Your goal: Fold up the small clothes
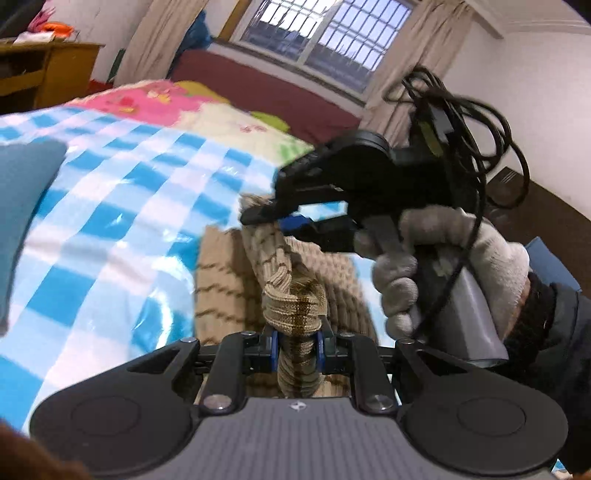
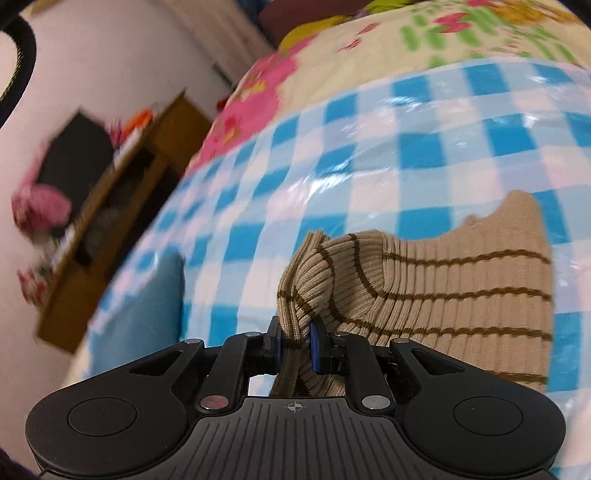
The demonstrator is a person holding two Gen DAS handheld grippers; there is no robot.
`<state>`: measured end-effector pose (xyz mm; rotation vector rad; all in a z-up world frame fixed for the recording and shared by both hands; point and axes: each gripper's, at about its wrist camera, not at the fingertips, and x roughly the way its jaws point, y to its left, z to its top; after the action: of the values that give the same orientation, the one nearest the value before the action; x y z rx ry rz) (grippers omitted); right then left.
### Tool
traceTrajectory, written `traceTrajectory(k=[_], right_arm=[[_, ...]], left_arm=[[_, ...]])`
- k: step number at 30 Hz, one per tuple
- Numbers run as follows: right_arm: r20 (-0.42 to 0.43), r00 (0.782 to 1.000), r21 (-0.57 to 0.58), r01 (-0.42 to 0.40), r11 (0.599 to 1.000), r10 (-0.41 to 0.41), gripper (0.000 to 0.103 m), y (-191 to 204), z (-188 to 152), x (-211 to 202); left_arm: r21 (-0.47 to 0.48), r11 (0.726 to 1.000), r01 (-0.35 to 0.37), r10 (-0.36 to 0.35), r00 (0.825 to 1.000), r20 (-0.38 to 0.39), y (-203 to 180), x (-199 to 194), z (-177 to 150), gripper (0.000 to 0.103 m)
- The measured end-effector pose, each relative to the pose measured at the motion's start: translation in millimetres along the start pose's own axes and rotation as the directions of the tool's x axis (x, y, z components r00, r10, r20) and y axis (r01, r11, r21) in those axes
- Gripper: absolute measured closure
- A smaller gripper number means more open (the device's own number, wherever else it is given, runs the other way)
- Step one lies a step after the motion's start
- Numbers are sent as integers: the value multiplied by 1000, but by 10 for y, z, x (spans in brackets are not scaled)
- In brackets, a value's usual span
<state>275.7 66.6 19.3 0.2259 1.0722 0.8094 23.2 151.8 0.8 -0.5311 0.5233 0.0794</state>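
The bed (image 1: 110, 206), covered by a blue-checked plastic sheet (image 2: 424, 147), carries the beige striped knit garment (image 2: 461, 288) at its near edge. The left hand-held gripper (image 1: 297, 341) is clenched on a bunched edge; the right hand-held gripper (image 2: 295, 345) pinches another (both grips look firm). To fold well, I'd lift both edges level, keep the knit taut, and lay it over evenly.

Blue-white checked sheet (image 1: 122, 206), floral quilt (image 2: 461, 40), teal cushion (image 1: 22, 206), wooden desk (image 1: 48, 70), barred window (image 1: 325, 33)
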Motion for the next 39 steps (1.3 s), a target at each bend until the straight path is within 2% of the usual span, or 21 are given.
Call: traceTrajectory(k=[3,5,9,13,17,19,22,24,27,30,32,35,39], right_arm=[[-37,999,-68,36,997,-39,87,184,-110,192],[-62,997,-69,50,996,-54,83,222,-150,310],[-88,996,-65,12,998,-17,77,250,-183,325],[-58,997,-70,-48,996,44,76,262,-135,94],[6,997,-95,-74,993,75,76,232,-107,-245],[31,998,-126,-48,991,52,76,174,-140,-417],[48,999,-183,27,983,-18,76,58,-285,-598],[43,996,-209,80,975,-73,76,-24,-407,-629],[39,991,-217,135,967,-129,76,-154,-577,-675],[33,990,-207,144,968,-140,76,-263,-708,-732],[29,990,-218,143,965,-140,76,-313,-777,-748],[20,990,-207,140,968,-139,76,-384,-828,-732],[45,992,-164,120,979,-114,75,-444,-829,-829]], left_arm=[[-7,1000,-30,30,998,-52,87,29,-23,80],[-26,997,-67,65,994,-86,159,94,-37,80],[-63,993,-100,90,986,-139,248,30,-80,78],[-50,991,-126,119,984,-133,243,-178,-122,68],[-1,983,-182,181,979,-89,205,-321,-66,68],[25,981,-194,195,979,-52,180,-348,27,67],[88,981,-173,175,985,-12,34,-265,184,65],[146,975,-167,171,985,-17,-65,-84,249,64],[176,971,-164,174,984,-38,-90,308,332,64],[220,955,-200,218,974,-59,-56,547,321,64],[264,932,-249,281,955,-91,3,692,268,61],[276,915,-296,339,933,-124,147,777,198,57],[270,912,-308,351,927,-129,204,808,195,55]])
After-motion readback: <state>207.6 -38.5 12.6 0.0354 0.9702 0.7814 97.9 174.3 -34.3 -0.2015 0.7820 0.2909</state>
